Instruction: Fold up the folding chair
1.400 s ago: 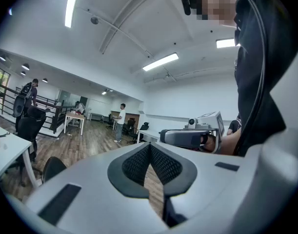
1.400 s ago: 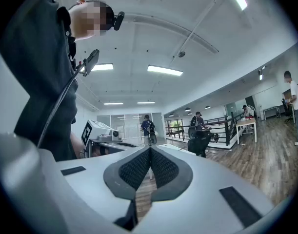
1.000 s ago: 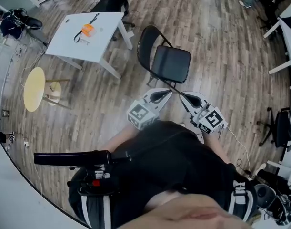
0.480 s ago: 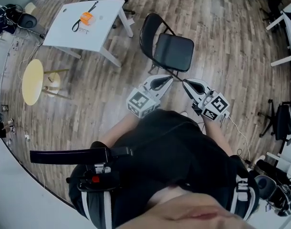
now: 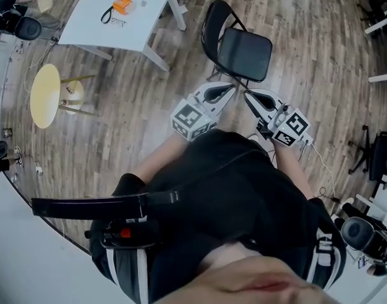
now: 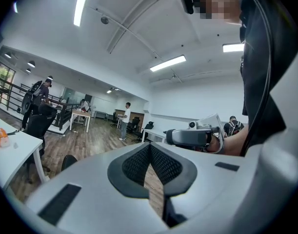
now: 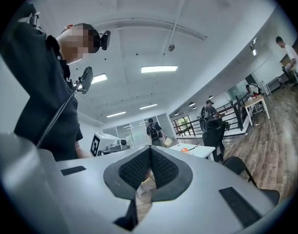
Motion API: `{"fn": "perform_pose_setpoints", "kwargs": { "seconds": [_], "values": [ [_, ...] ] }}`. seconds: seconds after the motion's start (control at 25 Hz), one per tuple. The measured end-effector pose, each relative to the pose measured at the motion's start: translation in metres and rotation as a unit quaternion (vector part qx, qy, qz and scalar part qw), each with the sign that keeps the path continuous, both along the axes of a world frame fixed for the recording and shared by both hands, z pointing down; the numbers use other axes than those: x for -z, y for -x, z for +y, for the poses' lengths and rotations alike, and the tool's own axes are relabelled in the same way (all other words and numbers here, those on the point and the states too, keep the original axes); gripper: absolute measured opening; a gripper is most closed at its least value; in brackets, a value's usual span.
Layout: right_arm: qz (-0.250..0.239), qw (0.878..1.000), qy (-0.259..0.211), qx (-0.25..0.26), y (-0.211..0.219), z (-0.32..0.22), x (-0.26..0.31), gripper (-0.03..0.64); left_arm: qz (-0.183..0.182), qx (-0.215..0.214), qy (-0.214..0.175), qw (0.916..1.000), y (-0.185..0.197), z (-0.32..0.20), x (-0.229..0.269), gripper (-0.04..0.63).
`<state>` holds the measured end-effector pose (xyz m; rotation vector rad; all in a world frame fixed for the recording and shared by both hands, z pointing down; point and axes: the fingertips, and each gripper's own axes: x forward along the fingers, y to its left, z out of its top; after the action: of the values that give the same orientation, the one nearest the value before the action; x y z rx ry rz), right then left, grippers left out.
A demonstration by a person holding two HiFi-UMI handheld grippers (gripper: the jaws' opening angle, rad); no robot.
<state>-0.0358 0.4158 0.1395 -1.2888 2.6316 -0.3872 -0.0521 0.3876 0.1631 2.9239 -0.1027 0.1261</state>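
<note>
**Head view:** The folding chair (image 5: 244, 54) stands unfolded on the wood floor (image 5: 149, 100) at upper centre, its black seat level. Just below it in the frame, the left gripper (image 5: 230, 87) and right gripper (image 5: 247, 95) sit side by side, both pointing up the frame toward the chair. A white desk (image 5: 111, 27) carrying an orange object (image 5: 122, 5) fills the upper left. A round yellow stool (image 5: 44, 95) stands at the left edge.

**Left gripper view:** The fingers are pressed together with nothing between them. The chair's dark rounded back peeks in at lower left, and the right gripper shows at centre right.

**Right gripper view:** The fingers are likewise together and empty. The chair sits at lower right, with the desk just right of centre.
</note>
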Motion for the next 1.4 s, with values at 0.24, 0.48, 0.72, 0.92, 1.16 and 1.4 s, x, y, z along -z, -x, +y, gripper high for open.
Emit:
{"fn": "perform_pose_setpoints", "kwargs": {
  "seconds": [0.24, 0.48, 0.72, 0.92, 1.16, 1.4],
  "values": [
    [0.051, 0.999, 0.003, -0.009, 0.022, -0.021, -0.010, 0.008, -0.003, -0.016, 0.003, 0.9999, 0.015, -0.026, -0.008, 0.005],
    [0.045, 0.997, 0.013, -0.062, 0.001, -0.034, -0.017, 0.008, -0.006, -0.023, 0.013, 0.9996, 0.011, -0.041, -0.015, 0.005],
    [0.051, 0.994, 0.010, -0.092, -0.041, -0.045, -0.023, 0.008, -0.020, -0.026, 0.018, 0.9993, -0.016, -0.053, -0.027, 0.005],
    [0.068, 0.992, -0.004, -0.103, -0.082, -0.060, -0.028, 0.008, -0.025, -0.022, 0.013, 0.9994, -0.055, -0.067, -0.033, 0.005],
    [0.073, 0.993, -0.013, -0.089, -0.143, -0.081, -0.025, 0.008, -0.025, -0.007, 0.011, 0.9996, -0.125, -0.089, -0.030, 0.005],
    [0.072, 0.995, -0.005, -0.074, -0.212, -0.099, -0.037, 0.008, -0.039, 0.005, 0.010, 0.9992, -0.193, -0.106, -0.032, 0.005]
  ]
}}
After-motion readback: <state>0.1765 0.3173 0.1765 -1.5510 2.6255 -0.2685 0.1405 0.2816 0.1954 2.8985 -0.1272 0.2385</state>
